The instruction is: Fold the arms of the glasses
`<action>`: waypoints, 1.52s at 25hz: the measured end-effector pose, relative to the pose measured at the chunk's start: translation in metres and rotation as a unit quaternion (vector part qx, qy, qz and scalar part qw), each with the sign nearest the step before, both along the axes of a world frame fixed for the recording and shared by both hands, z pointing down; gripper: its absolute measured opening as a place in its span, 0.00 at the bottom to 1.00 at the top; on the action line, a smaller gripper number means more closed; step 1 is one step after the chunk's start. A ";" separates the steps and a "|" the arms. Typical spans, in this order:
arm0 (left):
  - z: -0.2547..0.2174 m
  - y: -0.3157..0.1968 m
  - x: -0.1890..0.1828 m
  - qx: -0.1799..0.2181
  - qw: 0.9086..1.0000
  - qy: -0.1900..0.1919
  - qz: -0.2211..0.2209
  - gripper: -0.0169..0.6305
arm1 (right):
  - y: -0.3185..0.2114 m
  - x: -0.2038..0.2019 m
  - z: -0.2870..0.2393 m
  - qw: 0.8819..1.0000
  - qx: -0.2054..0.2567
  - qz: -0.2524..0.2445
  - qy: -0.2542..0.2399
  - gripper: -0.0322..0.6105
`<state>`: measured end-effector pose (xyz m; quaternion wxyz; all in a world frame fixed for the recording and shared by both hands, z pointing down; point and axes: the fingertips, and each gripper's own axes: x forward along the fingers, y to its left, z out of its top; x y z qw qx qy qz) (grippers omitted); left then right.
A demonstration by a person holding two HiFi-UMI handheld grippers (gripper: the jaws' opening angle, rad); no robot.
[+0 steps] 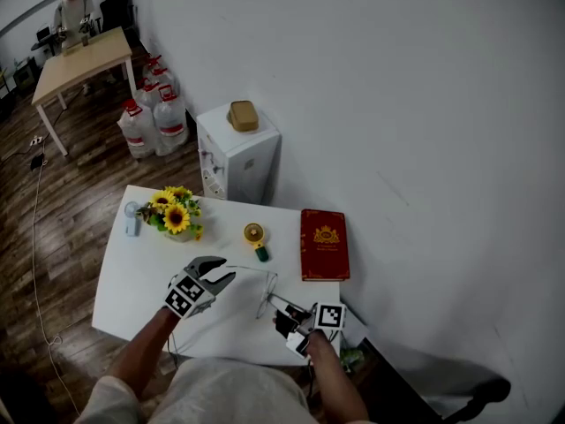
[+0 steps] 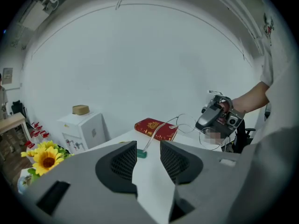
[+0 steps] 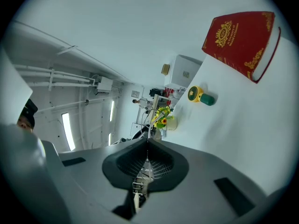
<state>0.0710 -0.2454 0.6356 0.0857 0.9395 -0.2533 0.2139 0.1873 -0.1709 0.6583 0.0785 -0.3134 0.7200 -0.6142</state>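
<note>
The thin wire-framed glasses hang just above the white table near its front edge. My right gripper is shut on their frame; in the right gripper view the wire rises from between the closed jaws. One arm of the glasses stretches out towards my left gripper. In the left gripper view its tip ends just in front of the gap between the jaws. Those jaws stand apart and the pads do not touch the arm.
A red book lies at the table's back right. A yellow and green object sits mid-back, with a vase of sunflowers at the back left. Beyond the table are a white cabinet and water bottles.
</note>
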 end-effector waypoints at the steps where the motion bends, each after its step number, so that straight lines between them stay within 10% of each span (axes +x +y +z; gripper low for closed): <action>1: 0.001 0.001 0.001 -0.005 1.000 0.001 0.004 0.27 | -0.002 0.000 -0.002 1.000 0.010 -0.004 0.000 0.07; 9: -0.001 0.012 0.006 0.010 1.000 -0.001 0.017 0.10 | -0.005 0.004 -0.005 1.000 0.025 0.001 -0.003 0.07; 38: 0.002 0.080 0.059 -0.017 0.995 0.018 0.101 0.05 | -0.036 0.008 -0.017 0.994 0.027 0.067 -0.084 0.07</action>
